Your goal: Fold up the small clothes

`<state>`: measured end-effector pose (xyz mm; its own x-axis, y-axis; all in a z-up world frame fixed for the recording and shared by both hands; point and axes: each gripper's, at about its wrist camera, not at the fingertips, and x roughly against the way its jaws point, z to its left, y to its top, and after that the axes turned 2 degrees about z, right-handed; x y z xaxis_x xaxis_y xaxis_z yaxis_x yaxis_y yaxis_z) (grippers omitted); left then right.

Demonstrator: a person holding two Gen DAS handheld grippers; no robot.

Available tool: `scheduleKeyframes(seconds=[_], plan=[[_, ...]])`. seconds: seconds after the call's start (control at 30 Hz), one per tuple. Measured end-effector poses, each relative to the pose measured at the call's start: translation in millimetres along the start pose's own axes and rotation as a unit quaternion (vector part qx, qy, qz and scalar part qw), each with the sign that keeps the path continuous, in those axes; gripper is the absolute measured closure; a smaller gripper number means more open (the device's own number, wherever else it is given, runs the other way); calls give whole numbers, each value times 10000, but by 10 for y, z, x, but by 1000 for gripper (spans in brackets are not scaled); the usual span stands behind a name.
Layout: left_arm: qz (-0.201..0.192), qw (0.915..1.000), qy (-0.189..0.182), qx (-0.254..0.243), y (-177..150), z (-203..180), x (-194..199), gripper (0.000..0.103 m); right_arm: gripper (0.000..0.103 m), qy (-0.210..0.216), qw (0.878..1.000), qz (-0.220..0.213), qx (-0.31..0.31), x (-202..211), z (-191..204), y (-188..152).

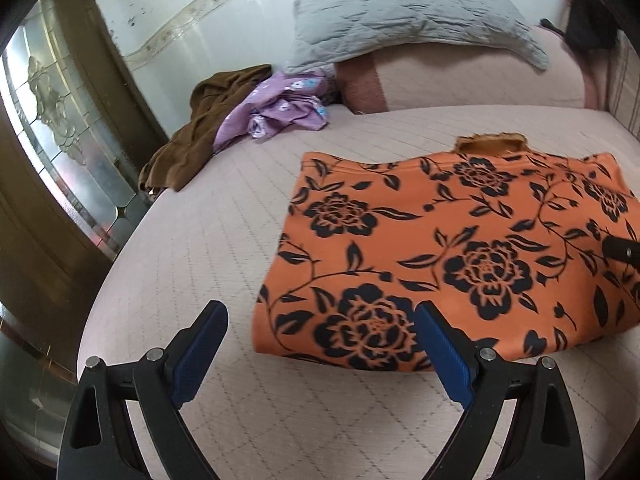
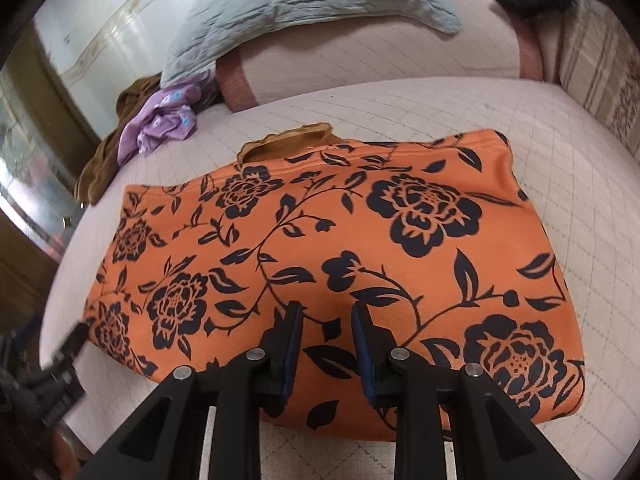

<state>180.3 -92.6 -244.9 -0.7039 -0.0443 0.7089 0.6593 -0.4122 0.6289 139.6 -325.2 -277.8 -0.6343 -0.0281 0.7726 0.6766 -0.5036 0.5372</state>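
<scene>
Fabric of the orange floral garment (image 2: pixel 332 264) lay folded on the bed (image 1: pixel 192 240) with its long axis across you, your right gripper (image 2: pixel 326 316) half-open, empty, directly over its near edge, your left gripper (image 1: pixel 320 320) wide open beside its left corner.

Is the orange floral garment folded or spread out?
Folded: the orange floral garment lies as a compact rectangle on the bed, with doubled edges.
</scene>
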Motion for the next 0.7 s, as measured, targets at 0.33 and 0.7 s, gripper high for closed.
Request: scheduleKeyframes(seconds=[0.33, 0.7], plan=[[2, 10000, -28, -10, -3, -58, 22, 9, 76, 79, 9997, -10, -235, 27, -77, 31], [-19, 9999, -94, 47, 9, -48, 34, 9, 76, 84, 9996, 16, -271, 11, -82, 28]])
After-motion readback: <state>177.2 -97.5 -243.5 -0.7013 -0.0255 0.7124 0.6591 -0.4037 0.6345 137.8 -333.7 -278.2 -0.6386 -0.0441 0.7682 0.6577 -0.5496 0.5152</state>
